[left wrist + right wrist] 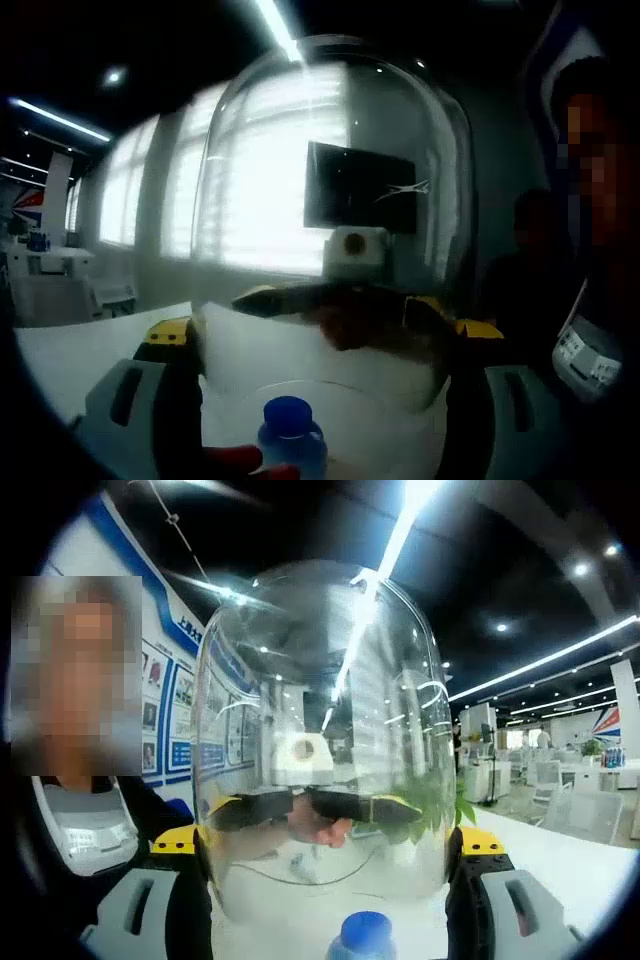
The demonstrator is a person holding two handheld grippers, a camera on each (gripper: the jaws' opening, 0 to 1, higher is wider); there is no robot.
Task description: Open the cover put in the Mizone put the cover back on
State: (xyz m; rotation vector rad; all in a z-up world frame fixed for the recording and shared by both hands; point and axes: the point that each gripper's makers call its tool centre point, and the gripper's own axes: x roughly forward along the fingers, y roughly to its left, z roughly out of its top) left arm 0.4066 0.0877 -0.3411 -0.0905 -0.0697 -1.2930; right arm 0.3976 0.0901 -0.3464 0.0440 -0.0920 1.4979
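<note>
A clear glass dome cover (330,180) (320,680) is held upright between both grippers. My left gripper (322,335) is shut on its sides, and my right gripper (328,840) clamps it from the opposite side. Through the glass each view shows the other gripper: the right gripper (350,300) in the left gripper view, the left gripper (310,805) in the right gripper view. The Mizone bottle, with its blue cap (288,415) (365,935), stands just below the dome's lower rim. Reddish fingers (235,462) show beside the bottle.
A white table (70,350) (560,850) lies under the dome. A person (590,300) (80,810) stands close by. Green leaves (440,800) show behind the glass. Bright windows (150,190) and a dark screen (360,190) are farther off, with chairs and desks (570,800).
</note>
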